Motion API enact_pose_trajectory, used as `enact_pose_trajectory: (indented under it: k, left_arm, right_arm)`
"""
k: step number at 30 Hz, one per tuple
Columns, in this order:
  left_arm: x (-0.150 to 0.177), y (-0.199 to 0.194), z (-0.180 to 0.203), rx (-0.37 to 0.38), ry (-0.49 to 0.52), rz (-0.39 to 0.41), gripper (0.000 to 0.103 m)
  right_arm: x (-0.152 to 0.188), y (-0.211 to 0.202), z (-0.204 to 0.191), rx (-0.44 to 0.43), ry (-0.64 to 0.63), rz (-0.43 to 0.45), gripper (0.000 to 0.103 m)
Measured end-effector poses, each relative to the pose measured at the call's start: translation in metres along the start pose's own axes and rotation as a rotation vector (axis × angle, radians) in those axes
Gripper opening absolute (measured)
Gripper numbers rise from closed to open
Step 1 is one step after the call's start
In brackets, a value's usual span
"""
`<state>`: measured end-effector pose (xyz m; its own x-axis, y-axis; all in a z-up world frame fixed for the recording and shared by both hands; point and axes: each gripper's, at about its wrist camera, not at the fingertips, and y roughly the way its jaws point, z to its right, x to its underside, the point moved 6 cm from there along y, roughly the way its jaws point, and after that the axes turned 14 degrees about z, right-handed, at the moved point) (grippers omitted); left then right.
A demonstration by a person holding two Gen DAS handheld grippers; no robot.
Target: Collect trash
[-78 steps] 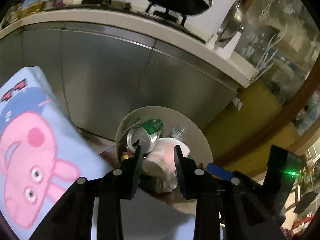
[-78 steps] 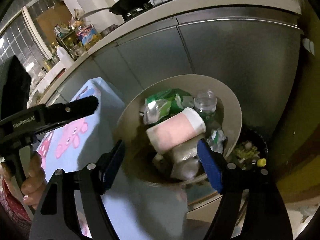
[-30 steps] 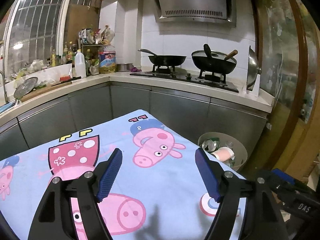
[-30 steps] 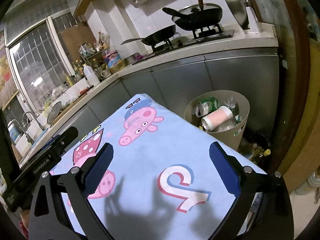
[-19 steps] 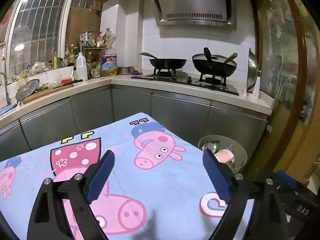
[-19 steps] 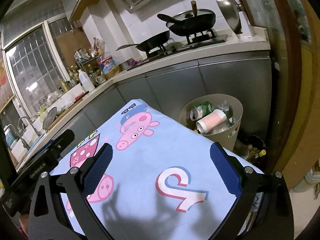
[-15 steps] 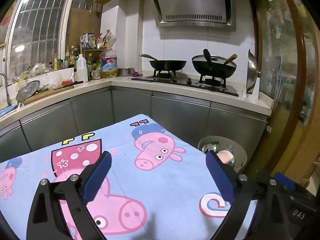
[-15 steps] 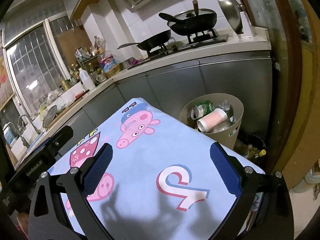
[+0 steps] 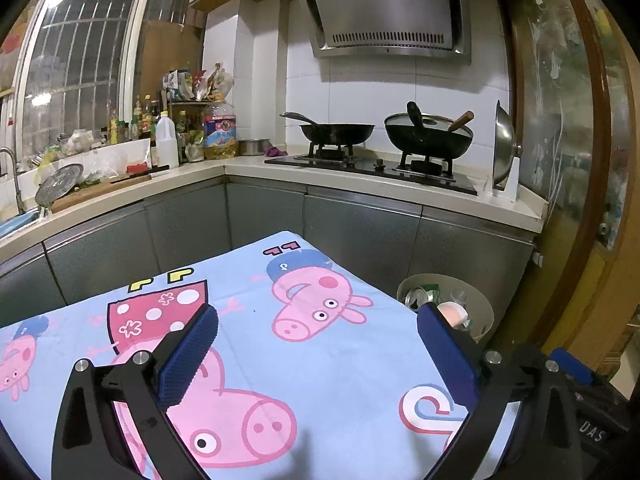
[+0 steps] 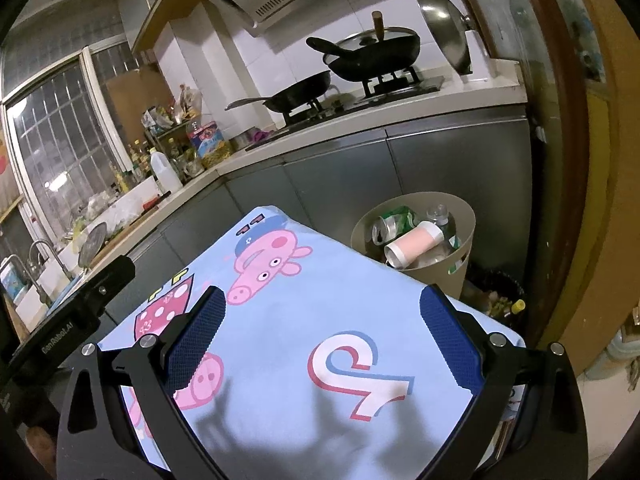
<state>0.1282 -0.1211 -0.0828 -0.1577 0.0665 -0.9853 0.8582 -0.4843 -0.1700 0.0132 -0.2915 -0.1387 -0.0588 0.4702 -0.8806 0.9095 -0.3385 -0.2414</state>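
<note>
We hold both grippers above the blue cartoon-pig cloth (image 9: 320, 360) on the table. Our left gripper (image 9: 318, 344) has its jaws spread wide with nothing between them, and our right gripper (image 10: 324, 324) is just as wide and empty. The trash sits in the beige bin (image 10: 466, 240) beside the table's far corner: a pink-and-white cup (image 10: 414, 242) lying on top, touching 1 green can (image 10: 394, 220).

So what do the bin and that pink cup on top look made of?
Bin: probably matte beige plastic, going by its smooth, thin, even wall. Pink cup: looks like paper or thin plastic, dull pink with a white rim; I can't say which.
</note>
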Motion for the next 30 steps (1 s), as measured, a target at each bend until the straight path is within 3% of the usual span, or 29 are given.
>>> enact_pose_trajectory:
  k: [16,30]
  left_arm:
    - [-0.007,-0.010,-0.005,-0.039,0.019,0.050,0.099]
    - [0.002,-0.008,-0.011,-0.046,-0.069,-0.006,0.099]
  right_arm:
    - [0.004,-0.003,-0.003,-0.012,-0.012,-0.008,0.097]
    - [0.011,-0.007,-0.005,-0.015,-0.018,-0.025,0.097]
